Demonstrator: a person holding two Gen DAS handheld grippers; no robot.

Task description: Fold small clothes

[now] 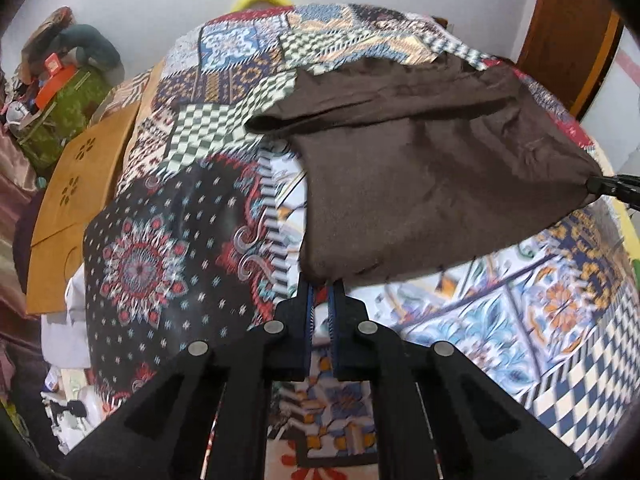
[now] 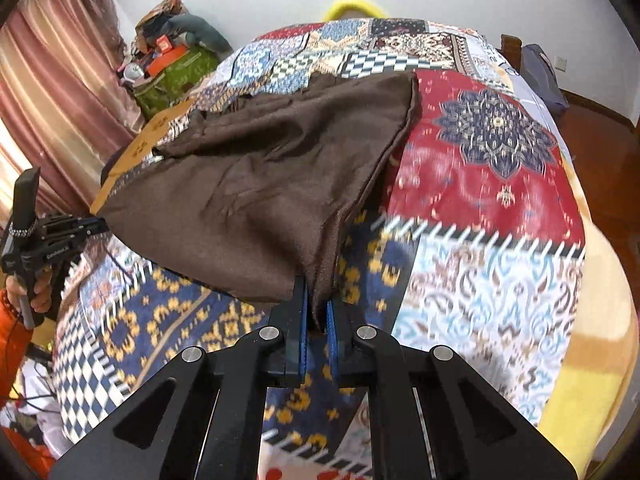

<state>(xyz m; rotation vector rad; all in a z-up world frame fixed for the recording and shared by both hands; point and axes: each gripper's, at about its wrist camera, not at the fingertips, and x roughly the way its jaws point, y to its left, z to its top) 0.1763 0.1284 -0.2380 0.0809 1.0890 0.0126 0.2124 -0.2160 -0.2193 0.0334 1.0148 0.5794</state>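
Observation:
A small brown garment [image 1: 420,168] lies partly lifted over a patchwork bedspread [image 1: 168,240]. My left gripper [image 1: 322,286] is shut on the garment's near corner, and the cloth rises from its fingertips. At the right edge of the left wrist view, my right gripper [image 1: 600,186] pinches the other corner. In the right wrist view the brown garment [image 2: 256,184] hangs stretched between both tools. There my right gripper [image 2: 318,292] is shut on a bunched corner, while my left gripper [image 2: 98,224] holds the far left corner, with a hand [image 2: 38,286] on its handle.
A wooden board [image 1: 76,184] leans off the bed's left side. Beyond it a green box [image 2: 176,76] carries orange items and clutter. Pink curtains [image 2: 52,80] hang at the left. A yellow blanket edge [image 2: 580,412] borders the bed on the right, with a wooden floor [image 2: 600,148] behind.

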